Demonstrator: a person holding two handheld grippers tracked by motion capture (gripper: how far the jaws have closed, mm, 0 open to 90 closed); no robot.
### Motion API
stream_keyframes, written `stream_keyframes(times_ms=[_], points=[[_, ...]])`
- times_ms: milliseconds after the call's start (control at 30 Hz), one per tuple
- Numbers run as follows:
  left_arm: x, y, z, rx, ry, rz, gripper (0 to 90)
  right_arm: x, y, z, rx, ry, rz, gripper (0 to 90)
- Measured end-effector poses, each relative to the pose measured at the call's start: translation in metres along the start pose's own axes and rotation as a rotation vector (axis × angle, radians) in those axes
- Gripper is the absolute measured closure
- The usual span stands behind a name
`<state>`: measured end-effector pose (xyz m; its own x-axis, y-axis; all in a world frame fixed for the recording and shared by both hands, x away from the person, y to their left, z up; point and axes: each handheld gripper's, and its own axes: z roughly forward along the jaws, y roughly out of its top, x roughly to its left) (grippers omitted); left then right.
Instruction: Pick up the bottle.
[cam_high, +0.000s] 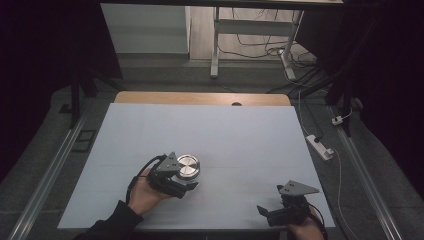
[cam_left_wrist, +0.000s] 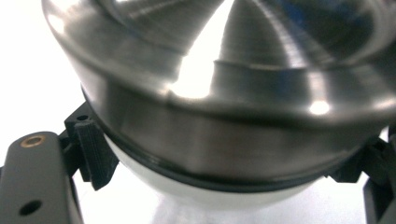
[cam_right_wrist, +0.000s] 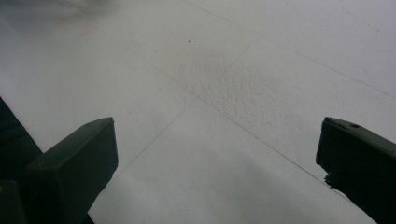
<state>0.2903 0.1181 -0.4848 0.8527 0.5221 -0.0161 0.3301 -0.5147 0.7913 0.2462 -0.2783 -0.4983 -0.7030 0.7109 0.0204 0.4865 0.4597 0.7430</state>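
Nearest the person, the right hand-held gripper (cam_high: 272, 212) sat low at the worktop's (cam_high: 240, 135) front right corner, jaws spread wide with nothing between them; its own view showed just bare white surface between the two black jaws, so it was empty and idle. Further in, at front left, the left hand (cam_high: 145, 192) held the left hand-held gripper (cam_high: 184, 176) up against a round steel container (cam_high: 188, 165), probably a lidded tin or small pot standing upright on the worktop. In the left gripper view the container (cam_left_wrist: 224, 102) sat right between the jaws, one ribbed pad (cam_left_wrist: 95, 154) at its left flank just beside the dark band around the lower body, the other jaw at the far right edge. Jaws were opened about as wide as the container, and looked to be touching or nearly touching it, but couldn't confirm a firm clamp. Judged step: grasping the container. To do it well, squeeze evenly across the widest part, keep pads level on the side wall below the lid rim since polished metal would likely slip, then lift straight. Beyond the container the worktop was bare to its wooden far edge (cam_high: 200, 98).
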Motion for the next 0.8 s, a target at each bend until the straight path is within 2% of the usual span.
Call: stream_keyframes(times_ms=[133,333,600,800], points=[[0.002,0.007,0.000,-0.008,-0.009,-0.001,15.9,0.000,0.000,0.000,0.001,0.000,0.001,0.0],[0.001,0.020,0.003,0.003,-0.027,0.026,15.9,0.000,0.000,0.001,0.004,0.002,0.003,0.0],[0.001,0.039,0.003,-0.009,-0.037,0.046,15.9,-0.001,0.000,0.000,0.001,0.010,0.005,0.5],[0.002,0.044,0.004,-0.020,-0.046,0.033,16.0,-0.002,0.000,0.000,-0.005,0.011,0.014,0.3]])
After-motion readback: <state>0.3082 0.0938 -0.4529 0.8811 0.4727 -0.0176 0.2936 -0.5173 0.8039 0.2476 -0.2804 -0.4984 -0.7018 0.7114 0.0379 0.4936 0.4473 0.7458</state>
